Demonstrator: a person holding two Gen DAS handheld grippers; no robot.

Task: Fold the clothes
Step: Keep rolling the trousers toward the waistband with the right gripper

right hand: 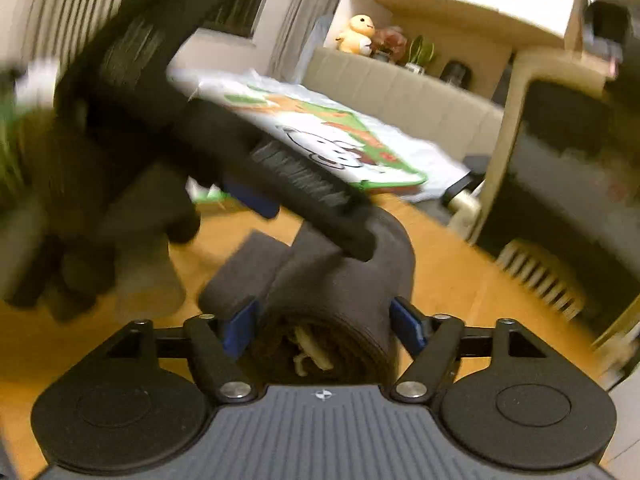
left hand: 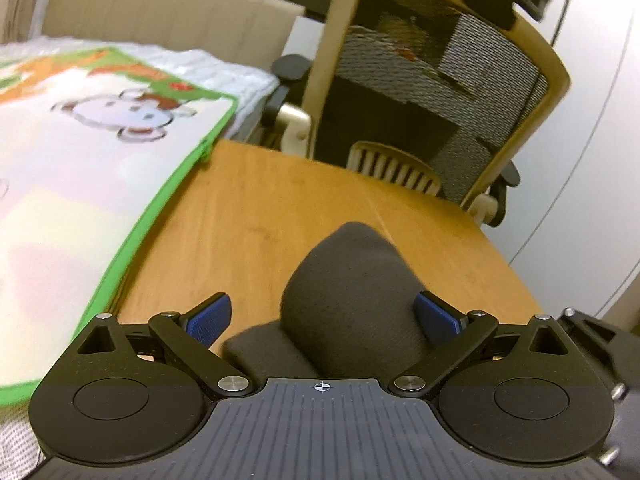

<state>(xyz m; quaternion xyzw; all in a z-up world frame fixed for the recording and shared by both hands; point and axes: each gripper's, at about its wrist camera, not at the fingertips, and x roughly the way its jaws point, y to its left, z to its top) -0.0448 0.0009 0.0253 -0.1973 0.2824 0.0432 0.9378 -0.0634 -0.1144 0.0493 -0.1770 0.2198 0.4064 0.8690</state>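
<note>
A dark grey rolled garment (left hand: 344, 300) lies on the wooden table (left hand: 256, 216). In the left wrist view it bulges up between the blue pads of my left gripper (left hand: 322, 316), which stands wide open around it. In the right wrist view the same roll (right hand: 332, 308) sits between the blue pads of my right gripper (right hand: 322, 326), its open end facing the camera, pads close beside its sides. The left gripper's black body (right hand: 224, 148) crosses above the roll, blurred.
A folded cartoon-print blanket with a green border (left hand: 80, 168) lies on the table's left side. A beige mesh office chair (left hand: 436, 92) stands behind the table's far edge. A beige sofa (right hand: 404, 92) with a plush toy (right hand: 356, 34) stands further back.
</note>
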